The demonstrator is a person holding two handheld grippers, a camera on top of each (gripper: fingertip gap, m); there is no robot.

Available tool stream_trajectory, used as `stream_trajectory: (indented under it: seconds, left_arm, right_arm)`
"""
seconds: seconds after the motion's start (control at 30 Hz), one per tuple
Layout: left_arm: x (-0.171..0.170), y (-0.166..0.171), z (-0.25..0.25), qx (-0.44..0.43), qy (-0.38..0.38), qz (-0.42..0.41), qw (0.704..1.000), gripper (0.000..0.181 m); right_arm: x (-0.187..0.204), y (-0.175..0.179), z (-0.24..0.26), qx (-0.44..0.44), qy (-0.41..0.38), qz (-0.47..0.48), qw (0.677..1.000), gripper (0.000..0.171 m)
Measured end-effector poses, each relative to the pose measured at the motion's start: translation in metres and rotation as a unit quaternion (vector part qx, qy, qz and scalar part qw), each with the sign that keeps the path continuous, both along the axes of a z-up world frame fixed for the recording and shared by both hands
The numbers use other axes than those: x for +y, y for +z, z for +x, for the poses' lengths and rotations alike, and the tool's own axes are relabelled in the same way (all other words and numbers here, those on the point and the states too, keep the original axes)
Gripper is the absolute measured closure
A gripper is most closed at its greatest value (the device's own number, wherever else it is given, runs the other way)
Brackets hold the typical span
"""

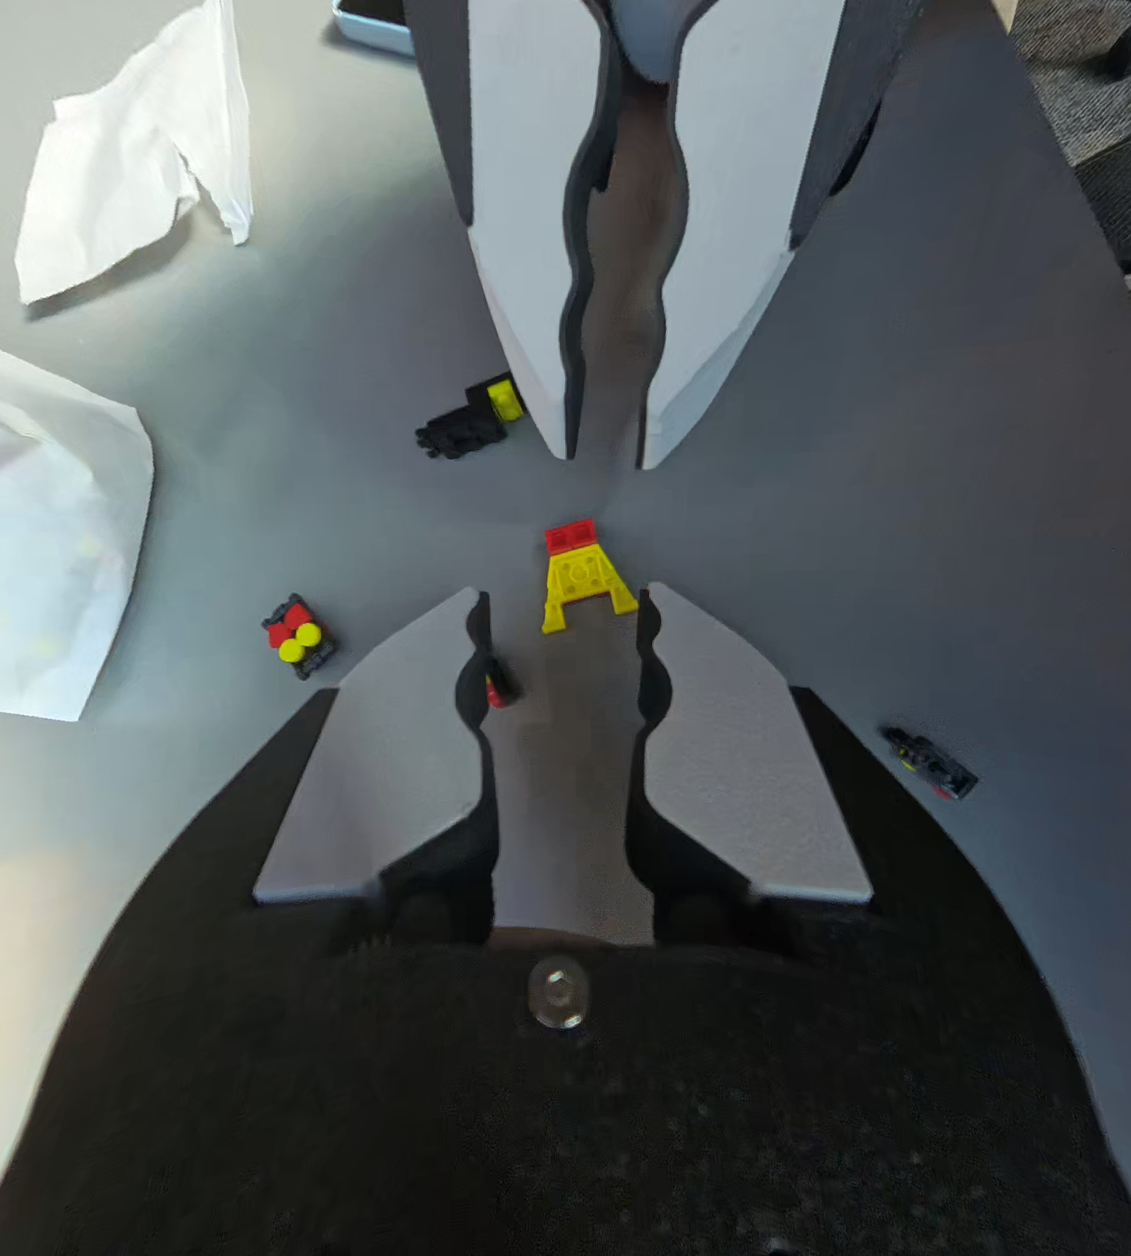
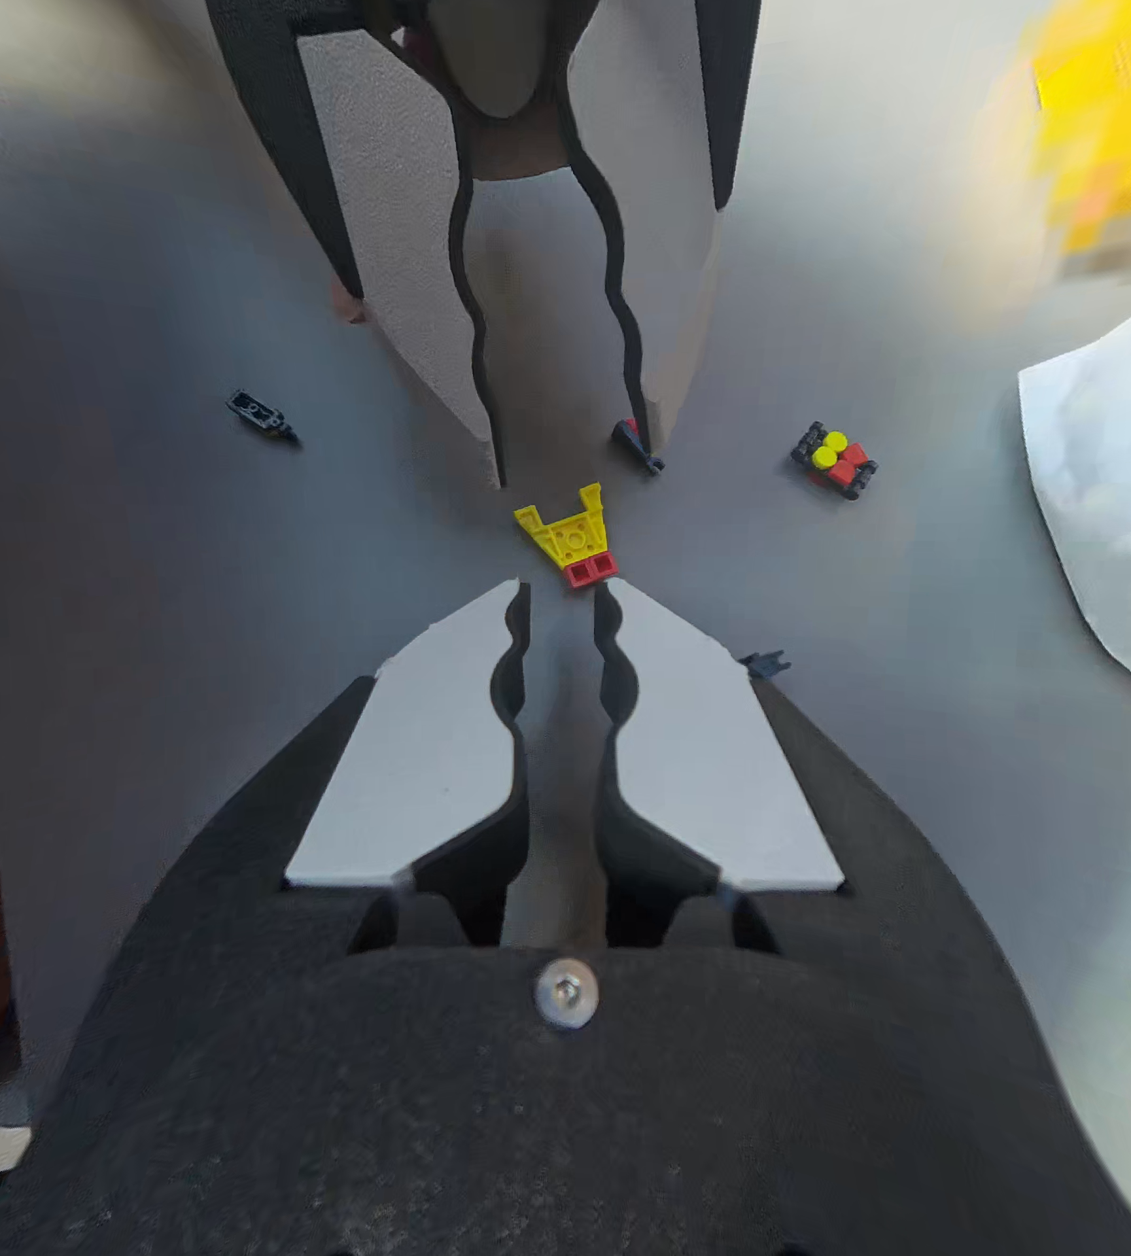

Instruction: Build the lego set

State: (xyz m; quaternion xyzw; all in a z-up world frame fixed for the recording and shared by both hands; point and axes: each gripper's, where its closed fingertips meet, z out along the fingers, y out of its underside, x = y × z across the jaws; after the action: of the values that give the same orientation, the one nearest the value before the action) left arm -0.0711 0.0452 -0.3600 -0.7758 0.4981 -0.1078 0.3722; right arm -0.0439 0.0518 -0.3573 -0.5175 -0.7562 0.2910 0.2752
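Your right gripper (image 2: 561, 590), jaws slightly parted and empty, sits nearest the yellow wedge plate (image 2: 568, 537), touching-close at twelve o'clock, red end toward you, long axis running twelve-to-six.

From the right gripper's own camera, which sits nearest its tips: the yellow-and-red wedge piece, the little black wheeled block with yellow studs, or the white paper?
1. Yellow-and-red wedge piece, just ahead of the right gripper.
2. Black wheeled block, farther, to the right.
3. White paper, farthest, at the right edge.

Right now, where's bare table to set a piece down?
Bare grey table lies left of the yellow wedge plate, past the small black piece. Crowded: between both grippers, and toward the wheeled sub-build and white paper.
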Motion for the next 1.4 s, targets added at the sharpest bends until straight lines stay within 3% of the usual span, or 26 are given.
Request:
stream_trajectory:
  seconds: [0.13, 0.23, 0.33, 0.5, 0.63, 0.9, 1.03, 1.17, 1.27, 1.4]
  left_arm:
    - [0.001, -0.020, 0.011, 0.005, 0.012, -0.026, 1.000, 0.139]
    - [-0.003, -0.023, 0.017, -0.024, 0.001, -0.068, 0.997, 0.154]
    - [-0.002, -0.022, 0.016, -0.030, 0.007, -0.054, 0.998, 0.155]
    - [0.009, 0.019, 0.013, -0.038, 0.030, 0.143, 0.989, 0.156]
    - [0.007, 0.042, 0.016, 0.019, 0.013, 0.263, 0.965, 0.156]
    - [0.004, 0.056, 0.019, 0.000, -0.001, 0.282, 0.959, 0.156]
    - [0.002, 0.059, 0.018, 0.005, -0.006, 0.296, 0.955, 0.156]
    - [0.003, 0.062, 0.016, 0.011, -0.005, 0.299, 0.954, 0.156]
    - [0.001, 0.059, 0.017, 0.019, -0.011, 0.299, 0.954, 0.156]
    - [0.001, 0.061, 0.017, 0.005, -0.006, 0.297, 0.955, 0.156]
  right_arm:
    - [0.003, -0.013, -0.008, -0.029, -0.017, 0.000, 0.999, 0.153]
    - [0.006, -0.019, -0.007, -0.059, -0.069, -0.040, 0.995, 0.153]
    - [0.005, -0.015, -0.005, -0.052, -0.121, -0.113, 0.985, 0.153]
    - [0.001, 0.000, 0.003, -0.007, -0.165, -0.195, 0.967, 0.153]
    - [-0.003, 0.043, -0.005, 0.116, -0.159, -0.305, 0.932, 0.156]
    - [-0.007, 0.050, -0.008, 0.133, -0.139, -0.326, 0.926, 0.163]
    - [-0.013, 0.058, -0.007, 0.142, -0.116, -0.393, 0.901, 0.159]
    - [-0.011, 0.060, -0.009, 0.148, -0.121, -0.394, 0.899, 0.161]
    - [-0.012, 0.063, -0.010, 0.150, -0.118, -0.423, 0.886, 0.152]
    - [-0.008, 0.062, -0.010, 0.152, -0.131, -0.428, 0.881, 0.162]
